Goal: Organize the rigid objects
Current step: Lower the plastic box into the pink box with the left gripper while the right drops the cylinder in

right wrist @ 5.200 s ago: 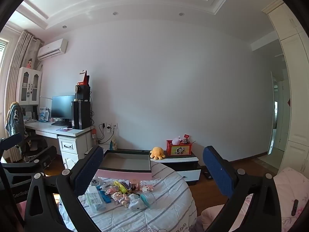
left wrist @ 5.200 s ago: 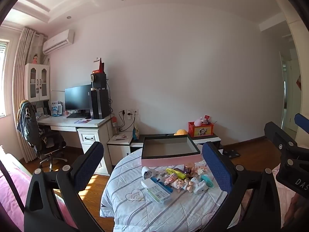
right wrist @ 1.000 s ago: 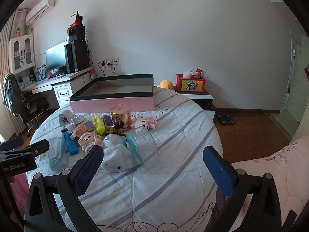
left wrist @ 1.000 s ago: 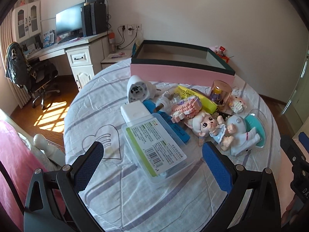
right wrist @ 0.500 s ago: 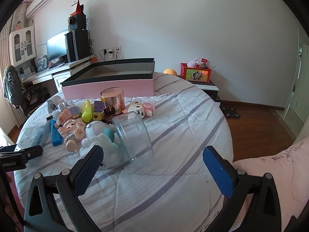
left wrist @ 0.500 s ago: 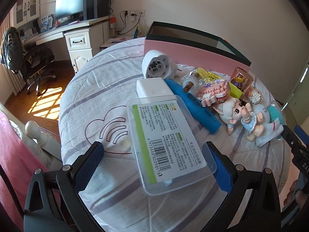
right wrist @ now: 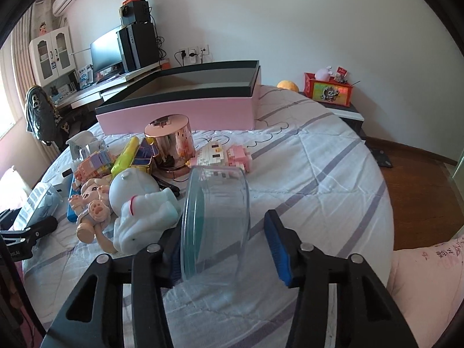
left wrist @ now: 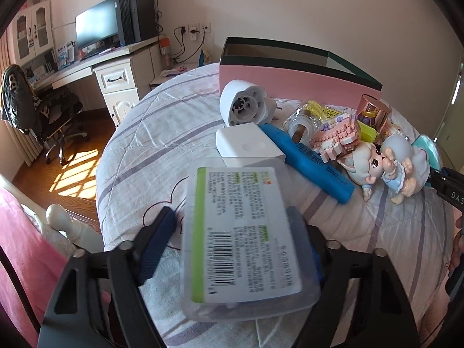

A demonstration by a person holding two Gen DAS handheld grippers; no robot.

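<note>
A clear plastic box with a green-edged barcode label point(left wrist: 240, 232) lies on the striped round table and sits between the fingers of my left gripper point(left wrist: 232, 237), which have closed in on its sides. A clear round container with a teal lid point(right wrist: 214, 217) lies on its side between the fingers of my right gripper point(right wrist: 226, 249); the left finger touches it, the right finger stands apart. The open pink box point(left wrist: 295, 81) point(right wrist: 179, 110) stands at the back of the table.
Between the grippers and the pink box lie a white plug-like device point(left wrist: 246, 107), a white block point(left wrist: 246, 145), a blue case point(left wrist: 310, 159), doll figures point(left wrist: 382, 165), brick toys point(right wrist: 226, 153), a rose-gold jar point(right wrist: 171, 145) and a white toy point(right wrist: 139, 203). A desk and chair stand at left.
Both grippers have moved down and forward to the table. The left fingers have narrowed onto the labelled clear box. The right fingers have narrowed around the round clear container.
</note>
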